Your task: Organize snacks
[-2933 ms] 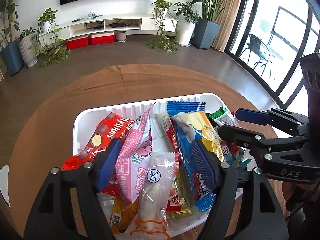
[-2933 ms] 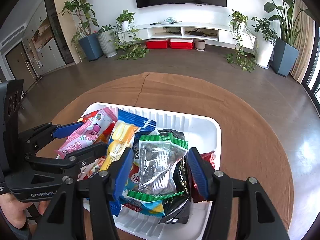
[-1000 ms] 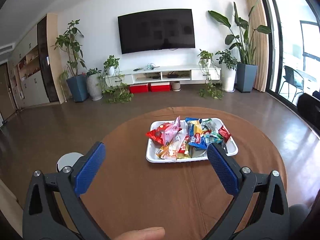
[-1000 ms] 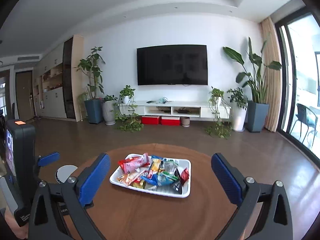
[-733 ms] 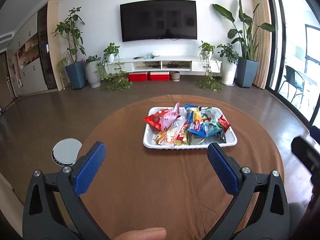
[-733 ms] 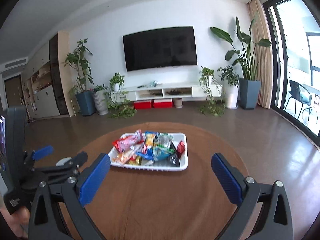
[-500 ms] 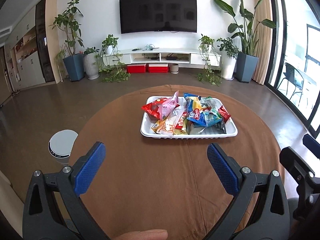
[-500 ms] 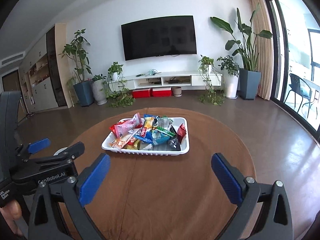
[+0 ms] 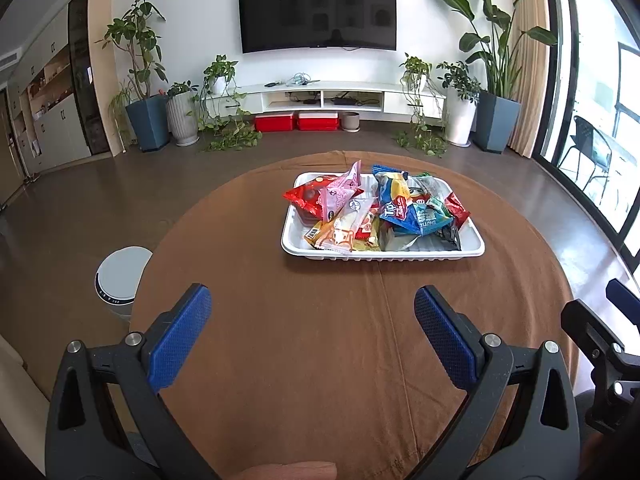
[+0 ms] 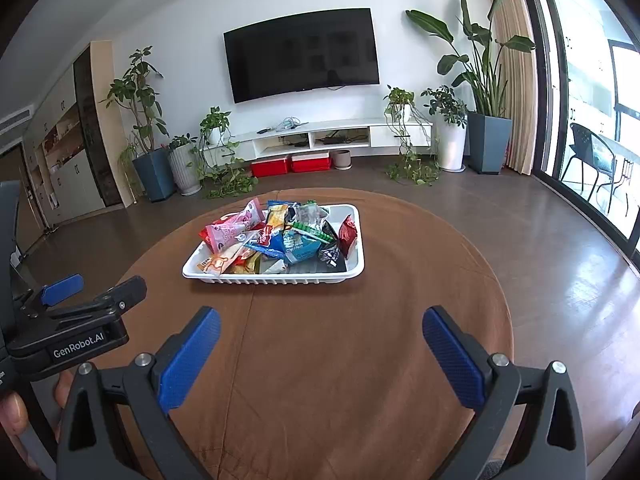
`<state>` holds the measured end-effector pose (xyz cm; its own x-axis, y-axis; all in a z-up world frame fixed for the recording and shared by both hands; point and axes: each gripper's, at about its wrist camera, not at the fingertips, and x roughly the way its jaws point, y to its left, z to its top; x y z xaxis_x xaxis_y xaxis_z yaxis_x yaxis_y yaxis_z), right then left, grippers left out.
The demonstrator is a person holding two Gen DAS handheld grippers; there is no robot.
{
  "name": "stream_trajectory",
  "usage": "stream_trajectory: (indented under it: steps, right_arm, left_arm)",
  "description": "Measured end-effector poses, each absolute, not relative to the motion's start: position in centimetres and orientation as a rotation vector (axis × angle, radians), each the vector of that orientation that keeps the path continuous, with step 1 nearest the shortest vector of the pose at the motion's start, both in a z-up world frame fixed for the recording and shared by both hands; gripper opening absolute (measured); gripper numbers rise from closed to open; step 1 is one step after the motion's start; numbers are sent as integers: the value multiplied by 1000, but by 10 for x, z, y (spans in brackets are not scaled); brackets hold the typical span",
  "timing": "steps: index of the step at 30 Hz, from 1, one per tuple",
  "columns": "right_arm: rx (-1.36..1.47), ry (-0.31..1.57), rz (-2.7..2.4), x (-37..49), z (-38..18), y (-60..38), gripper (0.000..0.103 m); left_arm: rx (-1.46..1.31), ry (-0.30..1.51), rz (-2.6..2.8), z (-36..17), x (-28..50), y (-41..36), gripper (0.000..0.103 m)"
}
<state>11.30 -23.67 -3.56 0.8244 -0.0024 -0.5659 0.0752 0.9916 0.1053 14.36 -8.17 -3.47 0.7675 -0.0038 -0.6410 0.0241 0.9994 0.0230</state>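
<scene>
A white ribbed tray (image 9: 382, 255) (image 10: 280, 278) sits on the far half of the round brown table (image 9: 320, 360) (image 10: 340, 360), heaped with several snack packets: a pink one (image 9: 340, 194) (image 10: 236, 226), a red one (image 9: 304, 198), a blue one (image 9: 416, 216) (image 10: 298, 248) and others. My left gripper (image 9: 312, 330) is open over the near table, well short of the tray, with nothing between its blue pads. My right gripper (image 10: 320, 350) is open too, empty, also near the front edge. Each gripper shows at the edge of the other's view.
A white round device (image 9: 120, 276) stands on the floor left of the table. Beyond the table lie dark floor, a white TV console (image 9: 340, 98), potted plants (image 9: 148, 120) and a glass door (image 9: 600, 120) at the right. A fingertip (image 9: 288, 470) shows at the bottom.
Both grippers have pulled back and up from the tray, where they hovered over the packets, to the near side of the table. Both have opened wider. The packets stay in the tray.
</scene>
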Motion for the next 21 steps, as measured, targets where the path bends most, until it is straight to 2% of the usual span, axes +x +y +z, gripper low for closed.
stream_trajectory:
  steps: [21]
  right_arm:
    - [121,619,-43,116,-36,-237,103]
  left_arm:
    - [29,701,-22,-39,146,-83,103]
